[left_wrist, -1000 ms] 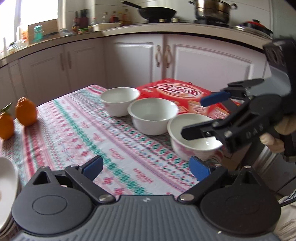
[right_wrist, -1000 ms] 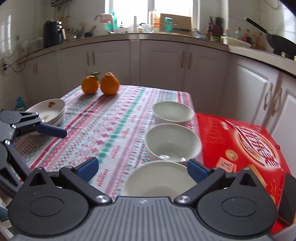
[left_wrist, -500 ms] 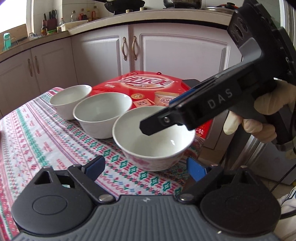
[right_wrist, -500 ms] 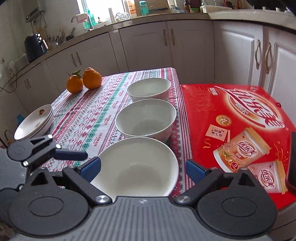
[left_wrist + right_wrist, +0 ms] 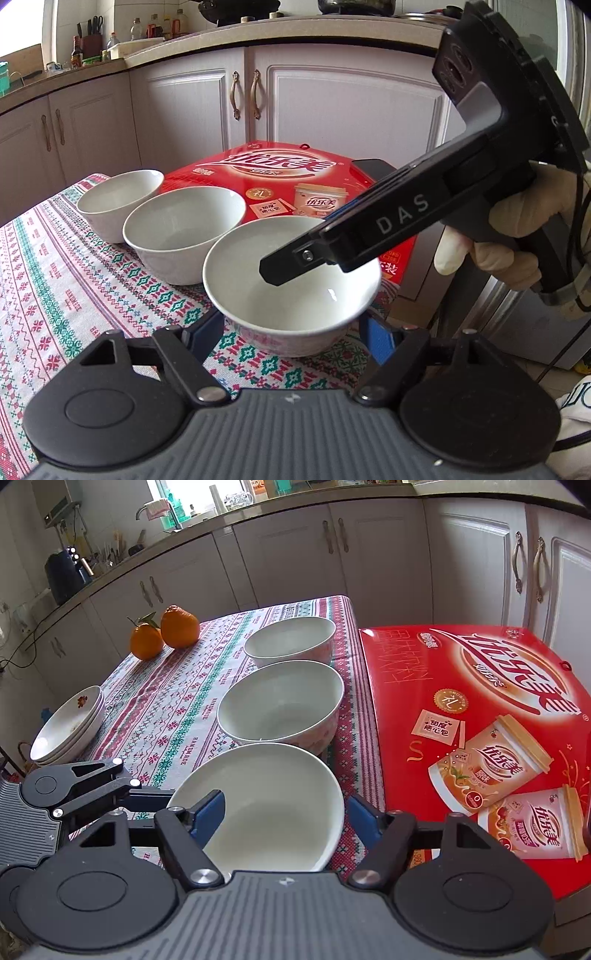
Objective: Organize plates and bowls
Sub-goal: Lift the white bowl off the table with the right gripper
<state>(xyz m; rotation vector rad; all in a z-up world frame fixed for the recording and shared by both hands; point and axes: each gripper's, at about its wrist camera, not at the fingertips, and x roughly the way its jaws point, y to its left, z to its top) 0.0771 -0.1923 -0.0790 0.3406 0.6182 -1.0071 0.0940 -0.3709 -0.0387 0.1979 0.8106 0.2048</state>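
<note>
Both left gripper (image 5: 291, 334), DAS-lettered right gripper (image 5: 284, 812): jaws just closing round bowl (image 5: 288, 306), grip unclear

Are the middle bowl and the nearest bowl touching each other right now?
Cannot tell. In the left wrist view the nearest bowl overlaps the middle bowl; the right wrist view hides the junction behind the near rim too.

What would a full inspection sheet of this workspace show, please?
Surface: table under a patterned cloth.
Job's things: three bowls in a row; stacked plates at the table's left edge.
Clutter: two oranges; red box beside the bowls.
Grippers: left gripper straddles the nearest bowl, contact unclear; right gripper has one finger inside it, one outside; both jaws have just been closing.
Cables: cable by the right gripper's handle.
Surroundings: cabinets, kettle on the counter.
</note>
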